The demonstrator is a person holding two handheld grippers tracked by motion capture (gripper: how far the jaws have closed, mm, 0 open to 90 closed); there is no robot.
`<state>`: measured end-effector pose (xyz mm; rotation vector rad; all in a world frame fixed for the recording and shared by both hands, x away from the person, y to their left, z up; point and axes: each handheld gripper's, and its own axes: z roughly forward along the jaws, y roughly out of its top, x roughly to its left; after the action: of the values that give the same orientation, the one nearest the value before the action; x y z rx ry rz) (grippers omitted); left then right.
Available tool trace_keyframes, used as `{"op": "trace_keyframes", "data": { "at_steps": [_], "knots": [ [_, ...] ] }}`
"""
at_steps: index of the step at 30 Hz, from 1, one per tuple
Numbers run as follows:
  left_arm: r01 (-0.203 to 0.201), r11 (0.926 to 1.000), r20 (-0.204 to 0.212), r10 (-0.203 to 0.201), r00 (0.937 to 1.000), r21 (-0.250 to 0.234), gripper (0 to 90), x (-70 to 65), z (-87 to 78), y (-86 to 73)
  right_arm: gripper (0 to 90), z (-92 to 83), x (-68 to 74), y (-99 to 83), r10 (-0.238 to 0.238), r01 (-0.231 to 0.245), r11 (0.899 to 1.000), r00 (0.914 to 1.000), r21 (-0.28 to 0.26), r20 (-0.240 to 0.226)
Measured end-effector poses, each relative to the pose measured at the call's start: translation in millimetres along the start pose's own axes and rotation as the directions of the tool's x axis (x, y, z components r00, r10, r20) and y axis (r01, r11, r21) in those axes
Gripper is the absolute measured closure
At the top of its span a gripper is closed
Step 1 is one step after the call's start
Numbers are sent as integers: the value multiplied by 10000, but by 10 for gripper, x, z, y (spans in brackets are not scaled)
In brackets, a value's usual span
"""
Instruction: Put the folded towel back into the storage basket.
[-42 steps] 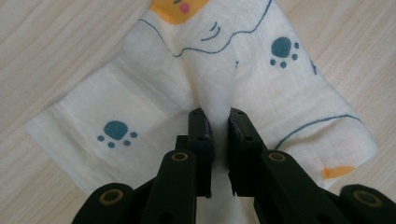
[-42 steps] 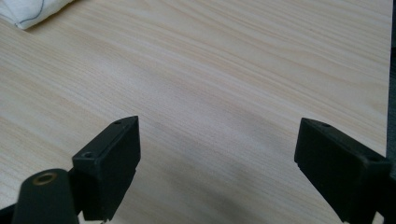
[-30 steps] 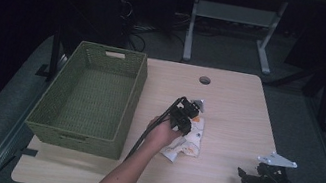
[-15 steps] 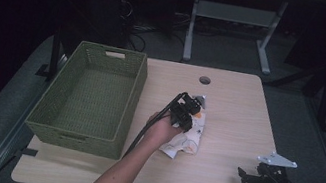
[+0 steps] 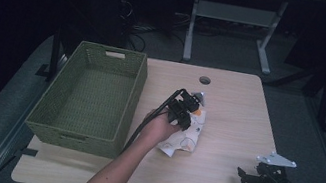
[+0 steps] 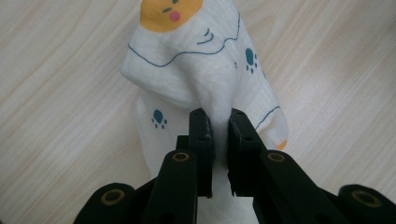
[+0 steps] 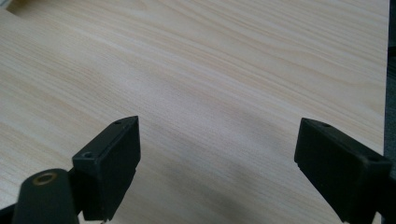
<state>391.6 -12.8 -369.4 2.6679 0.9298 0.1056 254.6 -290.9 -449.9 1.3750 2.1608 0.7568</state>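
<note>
A white cloth [image 5: 183,137] printed with blue paw marks and an orange cartoon face lies crumpled at the middle of the wooden table [image 5: 229,108]. My left gripper [image 5: 181,114] is over it, shut on a raised fold of the cloth [image 6: 205,70]; the jaws pinch the fabric between them [image 6: 219,122]. My right gripper [image 5: 249,179] rests near the table's front right corner, held by a hand. In the right gripper view its jaws stand wide apart over bare wood [image 7: 217,140].
A green woven basket [image 5: 85,131] stands on the left part of the table, with nothing visible inside. A round cable hole [image 5: 204,80] sits near the far edge. Desk legs and cables lie on the dark floor beyond.
My left gripper has shifted slightly toward the far side over the cloth, and the cloth is bunched a little more. The right gripper has stayed put.
</note>
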Motion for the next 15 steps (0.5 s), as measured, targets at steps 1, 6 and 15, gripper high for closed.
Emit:
{"op": "trace_keyframes", "data": {
  "at_steps": [1,6,15],
  "knots": [
    [0,10000,0,0,10000,0,822,0,0,0,142,0,1,1,4,-4,10000,10000,5,-3],
    [-103,9999,-105,101,9999,-130,822,-30,-121,2,142,-1,1,0,16,-16,10000,10000,-1,1],
    [-101,9999,-240,100,9997,-30,822,-7,-288,-18,142,-1,3,4,-31,31,10000,10000,21,21]
  ]
}}
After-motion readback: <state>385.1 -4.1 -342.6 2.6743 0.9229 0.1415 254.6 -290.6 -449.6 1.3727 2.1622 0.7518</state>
